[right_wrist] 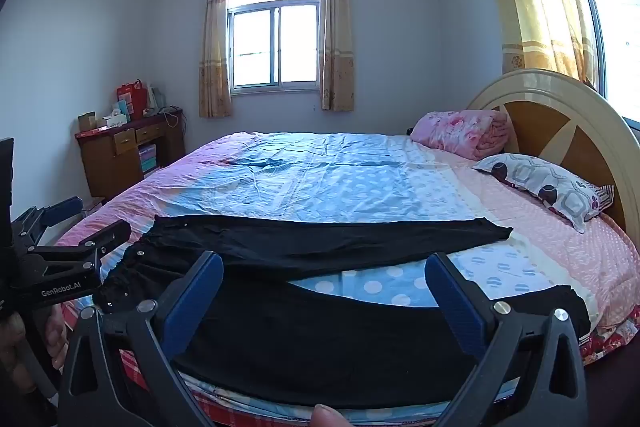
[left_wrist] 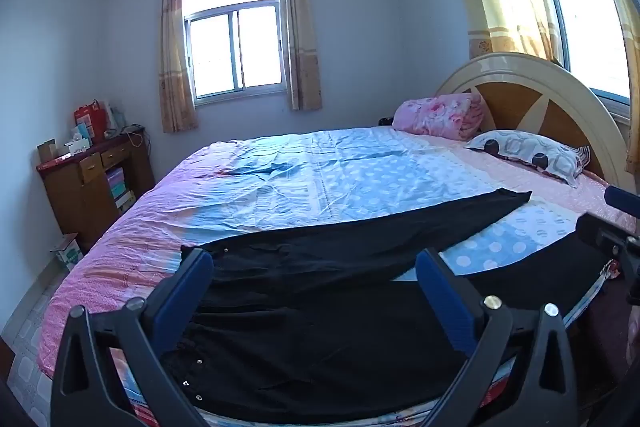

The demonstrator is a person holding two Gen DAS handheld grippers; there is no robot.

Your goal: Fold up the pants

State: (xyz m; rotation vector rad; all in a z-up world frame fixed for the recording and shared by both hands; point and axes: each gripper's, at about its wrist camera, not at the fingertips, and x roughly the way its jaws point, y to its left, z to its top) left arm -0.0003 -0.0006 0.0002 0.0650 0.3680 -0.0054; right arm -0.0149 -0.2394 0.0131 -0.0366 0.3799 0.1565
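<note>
Black pants (left_wrist: 320,307) lie spread flat on the near side of the bed, waist to the left, both legs running right; they also show in the right wrist view (right_wrist: 320,327). The far leg ends near the pillow side, and the near leg reaches the bed's right edge. My left gripper (left_wrist: 314,267) is open and empty, held above the waist end of the pants. My right gripper (right_wrist: 324,271) is open and empty above the legs. The left gripper also appears at the left edge of the right wrist view (right_wrist: 80,251).
The bed (left_wrist: 280,179) has a pink and blue dotted sheet. A folded pink quilt (left_wrist: 440,115) and a patterned pillow (left_wrist: 532,151) lie by the round headboard (left_wrist: 540,83). A wooden desk (left_wrist: 92,179) with boxes stands by the left wall. A carton (left_wrist: 68,251) sits on the floor.
</note>
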